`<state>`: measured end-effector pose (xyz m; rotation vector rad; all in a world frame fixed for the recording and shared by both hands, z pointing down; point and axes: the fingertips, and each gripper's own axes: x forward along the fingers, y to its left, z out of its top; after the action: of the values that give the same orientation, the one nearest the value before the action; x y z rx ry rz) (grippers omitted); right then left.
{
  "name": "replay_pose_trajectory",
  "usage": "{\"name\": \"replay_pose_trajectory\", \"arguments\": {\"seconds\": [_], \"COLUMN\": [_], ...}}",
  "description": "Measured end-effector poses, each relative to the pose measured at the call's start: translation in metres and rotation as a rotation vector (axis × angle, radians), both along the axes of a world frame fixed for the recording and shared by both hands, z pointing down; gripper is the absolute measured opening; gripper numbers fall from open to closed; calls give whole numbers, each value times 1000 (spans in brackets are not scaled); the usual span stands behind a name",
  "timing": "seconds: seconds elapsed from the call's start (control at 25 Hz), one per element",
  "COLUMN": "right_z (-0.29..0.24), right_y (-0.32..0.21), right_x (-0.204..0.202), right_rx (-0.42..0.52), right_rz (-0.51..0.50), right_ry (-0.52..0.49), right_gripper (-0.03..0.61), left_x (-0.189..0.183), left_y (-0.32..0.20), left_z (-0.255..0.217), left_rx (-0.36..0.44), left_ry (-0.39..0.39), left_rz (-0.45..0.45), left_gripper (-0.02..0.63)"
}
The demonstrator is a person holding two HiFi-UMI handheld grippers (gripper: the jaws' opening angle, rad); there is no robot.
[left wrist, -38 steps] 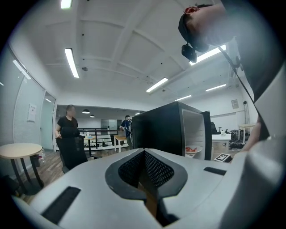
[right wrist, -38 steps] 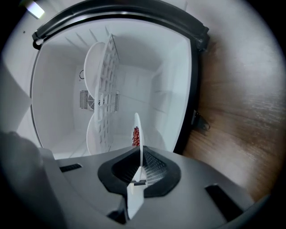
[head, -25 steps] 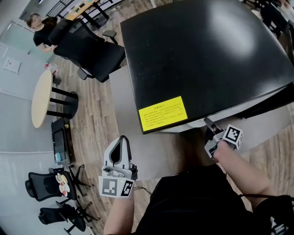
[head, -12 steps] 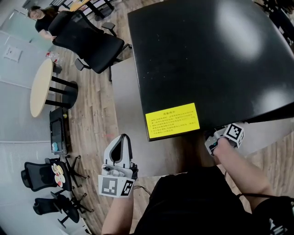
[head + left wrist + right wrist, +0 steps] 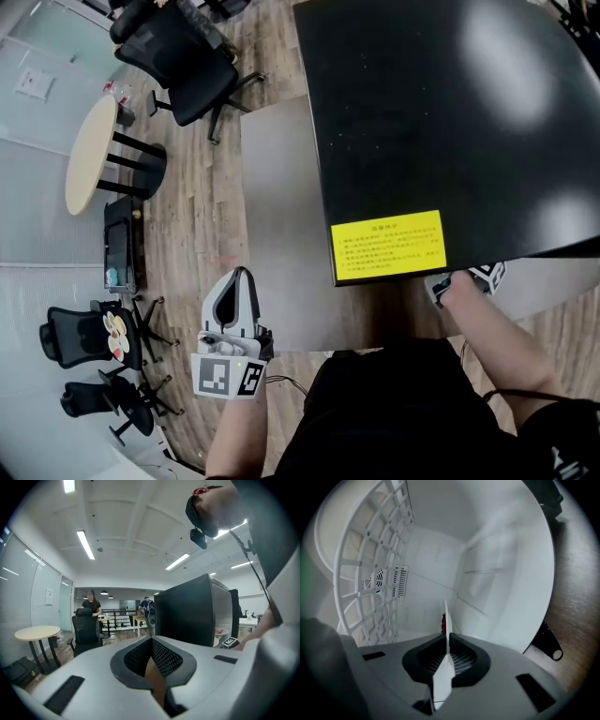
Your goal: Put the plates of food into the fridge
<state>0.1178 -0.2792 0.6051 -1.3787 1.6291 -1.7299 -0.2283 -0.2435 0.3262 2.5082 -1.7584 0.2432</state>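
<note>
The fridge is a black box with a yellow label on its top. My right gripper reaches in under the front edge of that top, so its jaws are hidden in the head view. In the right gripper view the right gripper is shut on the rim of a white plate, seen edge-on, with red food beyond the pads. The plate is inside the white fridge interior, beside a wire shelf. My left gripper hangs shut and empty over the grey door panel.
Another plate of food rests on a black chair at the lower left. A round table and an office chair stand on the wood floor to the left. In the left gripper view, people stand far off near desks.
The right gripper has gone further in under the fridge top, and now only its marker cube and rear show. The head view has shifted left. The left gripper has barely moved.
</note>
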Motion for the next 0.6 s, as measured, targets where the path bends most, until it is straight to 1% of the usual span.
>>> {"name": "replay_pose_trajectory", "arguments": {"seconds": [0.24, 0.48, 0.56, 0.6], "right_z": [6, 11, 12, 11], "right_y": [-7, -13, -13, -12], "right_x": [-2, -4, -4, -4], "right_rx": [-11, -25, -33, -37], "right_rz": [-18, -38, -55, -68], "right_ry": [58, 120, 162, 191], "right_gripper": [17, 18, 37, 59], "left_x": [-6, -5, -2, -1], "left_y": [8, 13, 14, 14], "left_z": [3, 0, -3, -5], "left_rx": [-4, -3, 4, 9], "left_ry": [10, 18, 18, 16], "left_rz": [-26, -28, -24, -21], "left_gripper": [3, 3, 3, 3]}}
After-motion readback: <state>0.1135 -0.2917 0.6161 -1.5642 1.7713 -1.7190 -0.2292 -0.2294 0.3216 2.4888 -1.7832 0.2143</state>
